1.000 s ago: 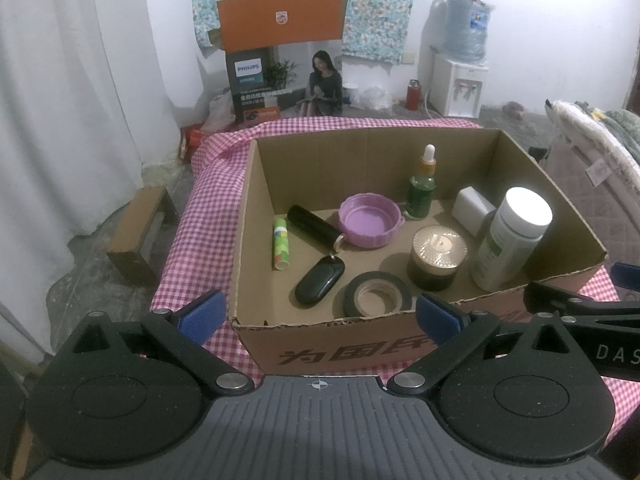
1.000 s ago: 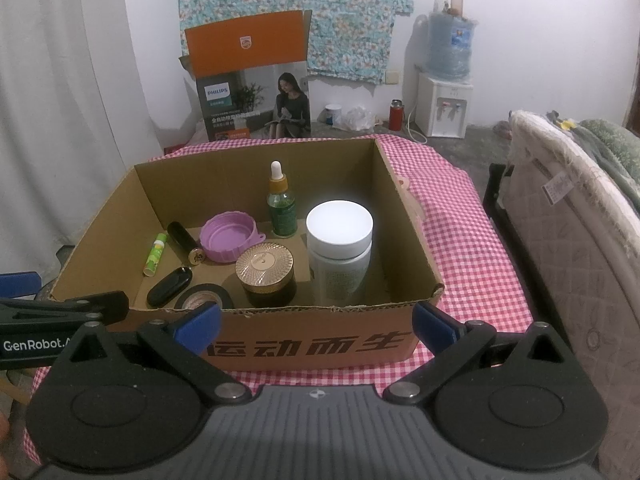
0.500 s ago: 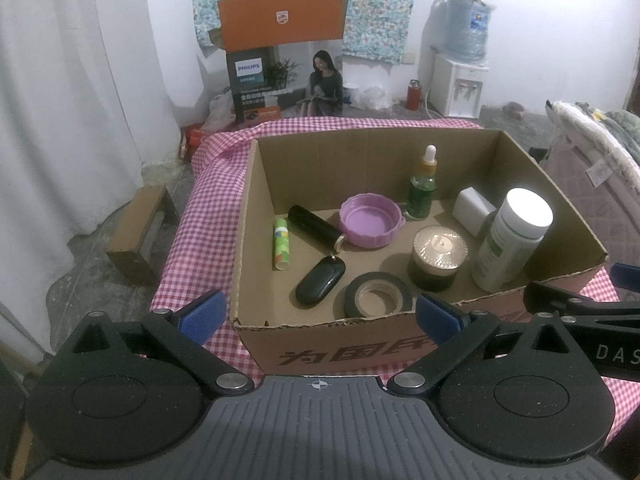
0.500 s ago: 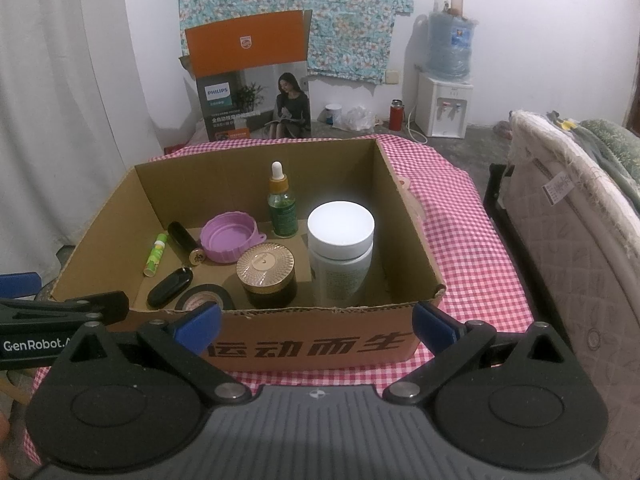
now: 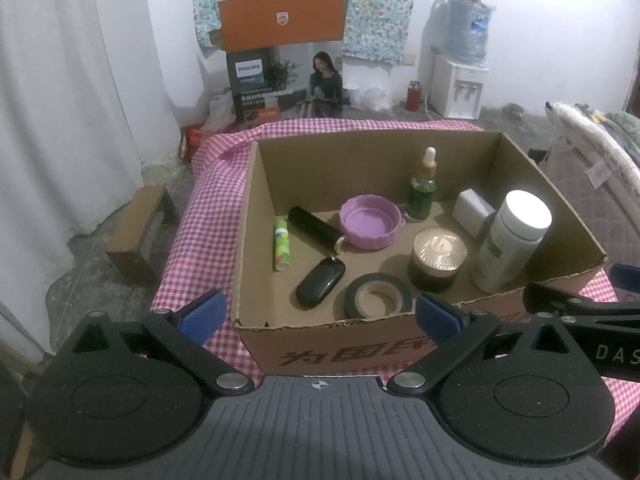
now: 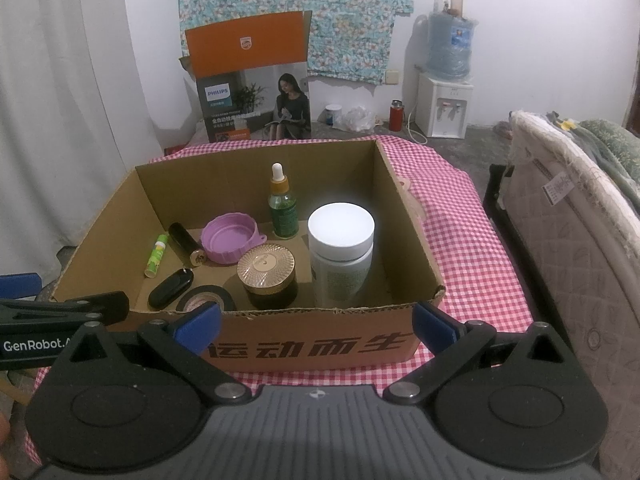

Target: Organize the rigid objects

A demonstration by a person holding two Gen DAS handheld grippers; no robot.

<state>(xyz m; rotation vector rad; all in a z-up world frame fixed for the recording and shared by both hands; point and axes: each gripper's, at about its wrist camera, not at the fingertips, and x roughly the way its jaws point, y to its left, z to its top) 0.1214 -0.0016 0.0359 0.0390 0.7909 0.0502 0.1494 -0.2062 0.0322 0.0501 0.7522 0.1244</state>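
Our left tongs [image 5: 319, 314] stand wide with nothing between their blue pads, and our right tongs [image 6: 316, 326] are equally wide and bare. Both hang just short of the near wall of the corrugated cardboard box [image 5: 400, 350] on the bench, which wears a pink-checked cloth [image 5: 208, 216].

Inside the box, at 6 o'clock, a matte black tape roll [image 5: 378, 295] lies flat, with a glossy oval key fob [image 5: 320, 282] at its 9 o'clock. A dark squat jar [image 5: 438, 260] with a ribbed gold lid stands just right of the roll. At 3 o'clock rises a tall white-capped cylinder bottle [image 5: 512, 246]. A scalloped purple lid [image 5: 370, 226] lies open side up near the middle, a black tube [image 5: 314, 228] and a slim green stick [image 5: 281, 244] at its 9 o'clock. The green glass dropper bottle [image 5: 422, 188] stands upright at 12 o'clock.

The left view shows a small white block [image 5: 472, 212] behind the tall bottle; the right view hides it. The right view alone shows the cloth [image 6: 460, 240] running bare at the box's 3 o'clock.
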